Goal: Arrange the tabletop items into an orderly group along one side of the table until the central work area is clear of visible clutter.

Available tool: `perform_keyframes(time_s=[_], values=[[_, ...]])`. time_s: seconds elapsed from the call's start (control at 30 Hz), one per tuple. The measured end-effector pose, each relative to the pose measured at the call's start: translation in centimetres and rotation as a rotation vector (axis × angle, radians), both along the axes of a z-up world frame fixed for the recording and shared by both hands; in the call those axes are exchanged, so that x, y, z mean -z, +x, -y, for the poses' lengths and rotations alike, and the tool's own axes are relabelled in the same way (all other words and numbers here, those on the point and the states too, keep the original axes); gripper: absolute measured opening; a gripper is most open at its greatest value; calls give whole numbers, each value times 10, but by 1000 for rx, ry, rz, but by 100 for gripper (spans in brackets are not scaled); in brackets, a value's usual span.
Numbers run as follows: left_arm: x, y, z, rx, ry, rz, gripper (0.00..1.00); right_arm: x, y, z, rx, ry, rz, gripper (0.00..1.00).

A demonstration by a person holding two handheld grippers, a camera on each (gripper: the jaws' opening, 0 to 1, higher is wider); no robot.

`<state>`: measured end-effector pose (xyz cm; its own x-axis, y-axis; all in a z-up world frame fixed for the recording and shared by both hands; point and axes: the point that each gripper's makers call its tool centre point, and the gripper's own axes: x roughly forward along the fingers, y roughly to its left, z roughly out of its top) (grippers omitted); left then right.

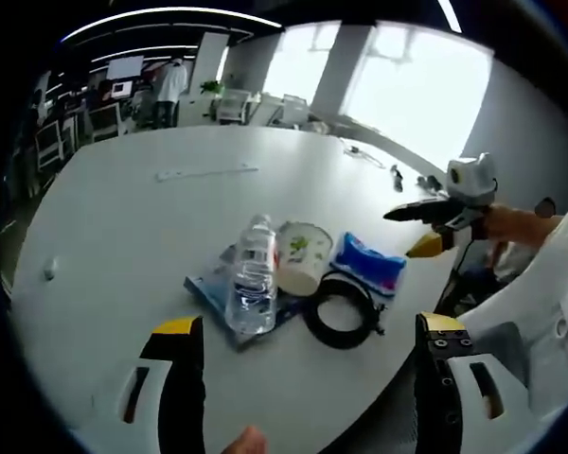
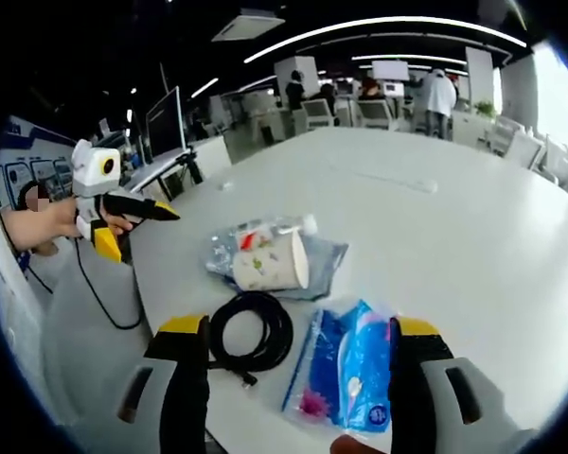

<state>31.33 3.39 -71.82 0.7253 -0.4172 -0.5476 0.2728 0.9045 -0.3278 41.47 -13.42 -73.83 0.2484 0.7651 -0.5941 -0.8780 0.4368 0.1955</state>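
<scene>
On the large pale grey oval tabletop (image 1: 123, 218), a small cluster of items lies close to the near edge, by the person holding the grippers. In the left gripper view, a clear plastic water bottle with a white cap and a blue-and-white label (image 1: 254, 276) lies on a crumpled transparent bluish plastic bag (image 1: 205, 288). Touching the bottle's side is a white paper cup printed with a small plant pattern (image 1: 302, 255), tipped over on its side. Just beside the cup lies a coiled black cable (image 1: 340, 308), and touching the coil is a blue-and-white soft pack of tissues (image 1: 369, 263), nearest the table's edge. A flat white strip (image 1: 206, 172) lies well apart, out toward the middle of the tabletop.

The left gripper (image 1: 303, 340) hangs above the near edge with its black, yellow-tipped jaws spread wide and nothing between them. In the right gripper view, the right gripper (image 2: 298, 340) is likewise wide apart and empty, hovering over the cable (image 2: 253, 331) and the tissue pack (image 2: 364, 364), with the cup (image 2: 270, 262) and bag (image 2: 322, 255) just beyond
</scene>
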Motion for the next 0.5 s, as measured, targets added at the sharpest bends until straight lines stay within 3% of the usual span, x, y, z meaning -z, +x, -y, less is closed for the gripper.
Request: perform_keyframes(time_s=[0.5], values=[[6, 19, 29, 64, 24, -4, 85, -4, 1, -20, -18, 57, -33, 67]])
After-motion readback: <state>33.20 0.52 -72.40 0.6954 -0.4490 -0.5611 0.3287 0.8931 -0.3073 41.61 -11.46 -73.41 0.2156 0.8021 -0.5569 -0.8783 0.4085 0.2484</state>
